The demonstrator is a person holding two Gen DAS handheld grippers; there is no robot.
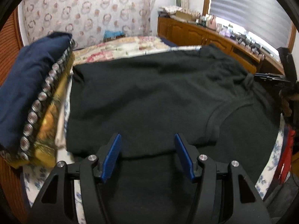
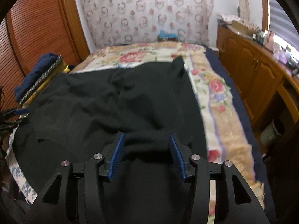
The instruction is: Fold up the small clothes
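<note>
A black garment (image 1: 149, 84) lies spread over the bed, with a ribbed cuff or hem edge near the front right. In the left wrist view my left gripper (image 1: 147, 135) hangs open just over the garment's near edge, and its blue pads (image 1: 114, 155) are not pressing on any cloth. In the right wrist view the same black garment (image 2: 112, 102) fills the middle. My right gripper (image 2: 146, 134) stands open over its near right part. A low hump of black cloth rises between the blue pads (image 2: 117, 153), which do not pinch it.
A stack of folded clothes (image 1: 28, 85), navy on top with patterned trim, sits at the bed's left (image 2: 41, 74). The floral bedspread (image 2: 220, 102) shows to the right. A wooden cabinet (image 2: 261, 78) runs along the right; a slatted wooden door (image 2: 37, 28) is at the left.
</note>
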